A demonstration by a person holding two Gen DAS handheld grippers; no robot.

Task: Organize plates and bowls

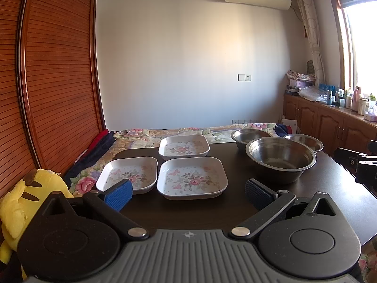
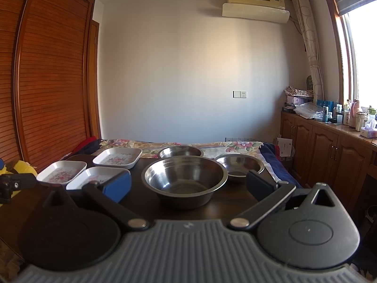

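Three white square plates with flower prints lie on the dark table (image 1: 329,188): a near one (image 1: 192,178), a left one (image 1: 128,174) and a far one (image 1: 184,146). Three steel bowls stand to their right: a large one (image 1: 280,156) and two smaller ones behind it (image 1: 251,136) (image 1: 304,141). My left gripper (image 1: 188,194) is open and empty, just short of the near plate. My right gripper (image 2: 188,184) is open and empty, facing the large bowl (image 2: 185,176). The plates (image 2: 61,173) (image 2: 117,156) show at the left in the right wrist view.
A bed with a floral cover (image 1: 146,134) lies behind the table. A yellow plush toy (image 1: 26,193) sits at the left by a wooden wardrobe (image 1: 54,82). Wooden cabinets (image 2: 329,155) with bottles run along the right wall under the window.
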